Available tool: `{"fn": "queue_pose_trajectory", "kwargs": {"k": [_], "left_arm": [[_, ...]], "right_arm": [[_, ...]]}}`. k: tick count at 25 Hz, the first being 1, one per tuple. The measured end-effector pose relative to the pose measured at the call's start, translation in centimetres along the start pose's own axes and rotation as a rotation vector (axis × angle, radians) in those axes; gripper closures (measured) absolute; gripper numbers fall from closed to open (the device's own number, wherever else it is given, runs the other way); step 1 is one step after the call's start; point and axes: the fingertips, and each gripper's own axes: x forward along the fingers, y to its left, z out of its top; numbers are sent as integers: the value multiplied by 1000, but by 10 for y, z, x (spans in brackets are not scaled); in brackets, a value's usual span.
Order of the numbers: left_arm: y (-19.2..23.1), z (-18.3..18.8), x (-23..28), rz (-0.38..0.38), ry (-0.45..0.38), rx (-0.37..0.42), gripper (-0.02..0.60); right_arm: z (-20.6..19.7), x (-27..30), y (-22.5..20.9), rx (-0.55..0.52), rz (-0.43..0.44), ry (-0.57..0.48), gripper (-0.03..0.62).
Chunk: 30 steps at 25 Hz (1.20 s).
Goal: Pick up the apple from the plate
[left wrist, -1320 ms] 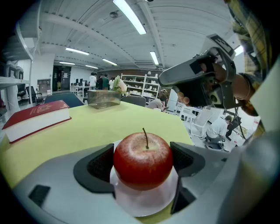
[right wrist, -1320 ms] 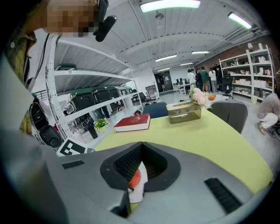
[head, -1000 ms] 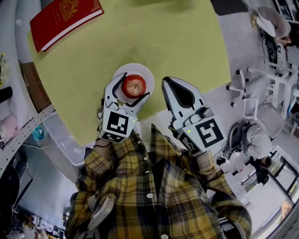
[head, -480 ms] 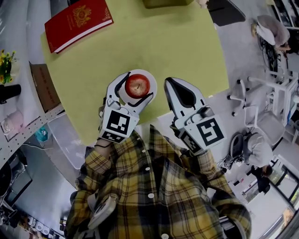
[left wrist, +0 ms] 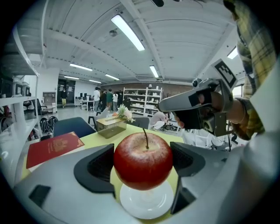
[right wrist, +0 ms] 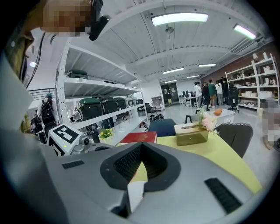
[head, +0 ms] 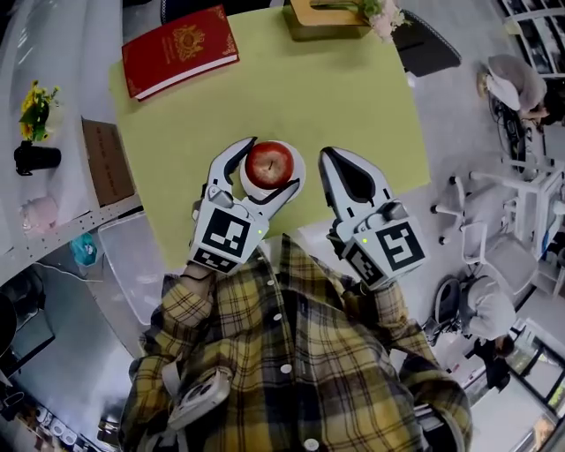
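A red apple (head: pixel 268 163) with a stem sits between the jaws of my left gripper (head: pixel 271 161), which is shut on it. In the left gripper view both dark pads press the sides of the apple (left wrist: pixel 143 161), which hangs just above the small white plate (left wrist: pixel 146 202). The plate (head: pixel 298 166) lies near the front edge of the yellow-green table (head: pixel 353 97). To the right of the plate my right gripper (head: pixel 328 155) is shut with nothing in it. Its pads meet in the right gripper view, where that gripper (right wrist: pixel 140 148) points over the table.
A red book (head: pixel 179 51) lies at the table's far left corner. A tissue box with flowers (head: pixel 331 13) stands at the far edge, with a dark chair (head: pixel 428 40) behind it. White shelves with a small plant (head: pixel 35 110) run along the left. People stand in the background.
The left jaws have drawn in against the apple, which now sits off the plate's centre. The head view has shifted to show more of the far table. The right gripper stayed shut.
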Motion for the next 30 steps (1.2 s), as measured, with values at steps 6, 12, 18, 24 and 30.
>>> {"fn": "queue_pose_trajectory", "kwargs": {"k": [6, 12, 18, 24, 30], "left_arm": [[-4, 26, -22, 28, -37, 50, 178], [5, 54, -46, 55, -97, 30, 178], [16, 85, -70, 74, -164, 11, 178], [22, 100, -89, 79, -217, -34, 178], [26, 96, -95, 99, -208, -34, 178]], "right_arm": [[15, -9, 9, -12, 6, -39, 597], [31, -12, 12, -32, 16, -73, 597], [42, -15, 19, -53, 30, -90, 597], [47, -15, 28, -68, 57, -89, 597], [44, -8, 39, -62, 92, -69, 597]]}}
